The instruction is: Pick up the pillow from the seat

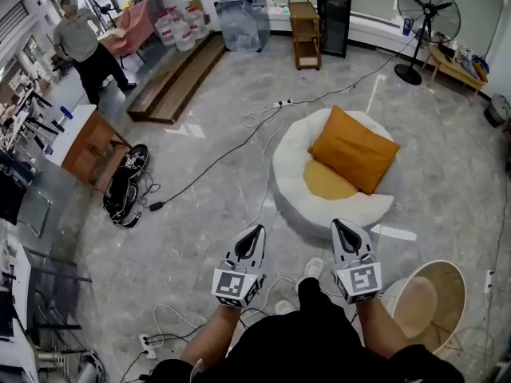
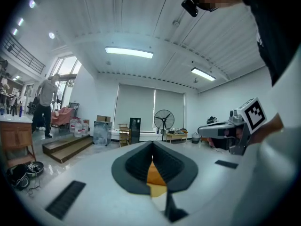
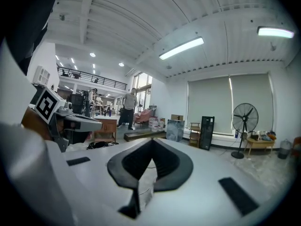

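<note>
An orange square pillow (image 1: 354,148) leans tilted on a round white seat (image 1: 293,182) with a yellow cushion (image 1: 327,182), right of centre on the floor. Both grippers hover side by side in front of the person, well short of the seat. My left gripper (image 1: 255,230) is shut and holds nothing; its tips point towards the seat's left edge. My right gripper (image 1: 342,225) is shut and empty too, aimed at the seat's near rim. In the left gripper view a sliver of the orange pillow (image 2: 153,172) shows behind the closed jaws.
A black cable (image 1: 209,169) and a power strip (image 1: 281,102) lie on the floor left of the seat. A round wicker chair (image 1: 427,302) stands at the near right. A standing fan (image 1: 427,14), a wooden cabinet (image 1: 92,148), shoes (image 1: 124,190) and a standing person (image 1: 84,46) are farther off.
</note>
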